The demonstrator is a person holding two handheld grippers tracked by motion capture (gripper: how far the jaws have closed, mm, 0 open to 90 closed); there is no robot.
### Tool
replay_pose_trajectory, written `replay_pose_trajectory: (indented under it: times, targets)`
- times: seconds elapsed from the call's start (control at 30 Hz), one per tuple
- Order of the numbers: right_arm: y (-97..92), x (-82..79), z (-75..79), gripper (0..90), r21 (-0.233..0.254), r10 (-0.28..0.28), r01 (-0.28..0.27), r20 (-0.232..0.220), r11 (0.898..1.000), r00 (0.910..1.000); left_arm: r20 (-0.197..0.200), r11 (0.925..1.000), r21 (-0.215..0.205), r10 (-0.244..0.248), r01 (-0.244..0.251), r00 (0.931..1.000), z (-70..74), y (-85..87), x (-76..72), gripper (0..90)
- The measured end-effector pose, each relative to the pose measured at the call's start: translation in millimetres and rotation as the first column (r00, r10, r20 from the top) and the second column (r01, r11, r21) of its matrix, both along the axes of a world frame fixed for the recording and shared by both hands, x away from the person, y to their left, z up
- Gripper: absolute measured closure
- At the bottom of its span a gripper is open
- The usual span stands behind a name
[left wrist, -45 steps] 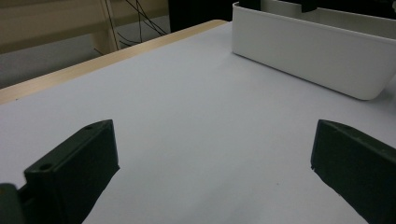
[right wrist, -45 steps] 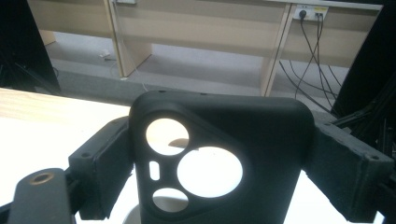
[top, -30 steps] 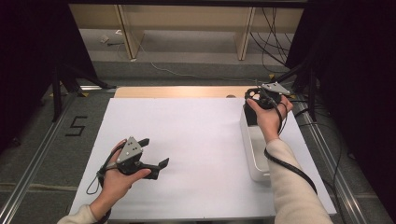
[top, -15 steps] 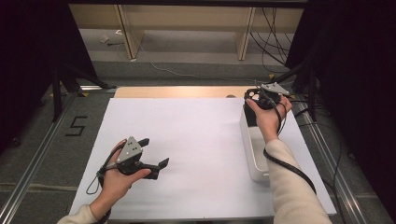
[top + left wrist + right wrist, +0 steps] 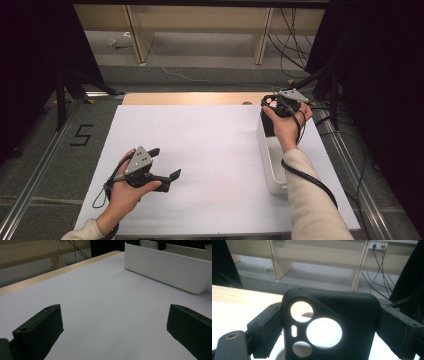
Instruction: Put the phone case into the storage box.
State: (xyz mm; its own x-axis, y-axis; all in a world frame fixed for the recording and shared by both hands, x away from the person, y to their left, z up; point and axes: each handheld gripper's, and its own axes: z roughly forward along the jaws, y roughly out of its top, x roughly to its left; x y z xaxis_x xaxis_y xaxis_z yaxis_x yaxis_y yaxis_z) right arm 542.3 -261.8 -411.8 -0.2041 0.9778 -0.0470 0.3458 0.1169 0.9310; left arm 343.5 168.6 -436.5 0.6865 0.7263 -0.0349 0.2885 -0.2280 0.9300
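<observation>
A black phone case (image 5: pixel 329 327) stands upright between the jaws of the right gripper (image 5: pixel 329 325), at the centre of the right gripper view. Its long axis runs up and down in that frame, and the end with the round camera cut-outs points upward. The open holes show the bright surface behind. The two black jaws press against its left and right long edges, so the claw is clamped on the case at a wide spread.

In the high view the right gripper (image 5: pixel 281 105) sits at the upper right of the frame, held in the right hand (image 5: pixel 287 127) above the far end of a white bin (image 5: pixel 270 172). The case (image 5: pixel 272 103) shows there as a small dark shape, too small to read its tilt.

The left gripper (image 5: pixel 165 165) lies at the lower left of the high view, in the left hand (image 5: pixel 125 192), over the white table sheet (image 5: pixel 210 150). Its jaws stand wide apart with nothing between them; in the left gripper view the bare sheet (image 5: pixel 105 305) shows between them, with the bin (image 5: pixel 170 267) at the upper right.
</observation>
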Motion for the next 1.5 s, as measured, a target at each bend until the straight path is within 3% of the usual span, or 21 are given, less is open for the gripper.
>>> replay_pose_trajectory:
  times: [0.87, 1.5]
  targets:
    - [-5.4, 1.9, 2.9, 2.6, -0.005, -0.012, 0.012, 0.011, 1.000, 0.9999, 0.002, 1.0000, -0.001, 0.002, -0.002, 1.0000, 0.2, 0.1, 0.3, 0.0]
    - [-13.6, -20.2, 20.5, 3.5, 0.022, 0.039, -0.040, 0.019, 0.999, 0.9990, 0.002, 1.0000, 0.002, 0.004, -0.004, 1.0000, 0.2, -0.2, 0.4, 0.0]
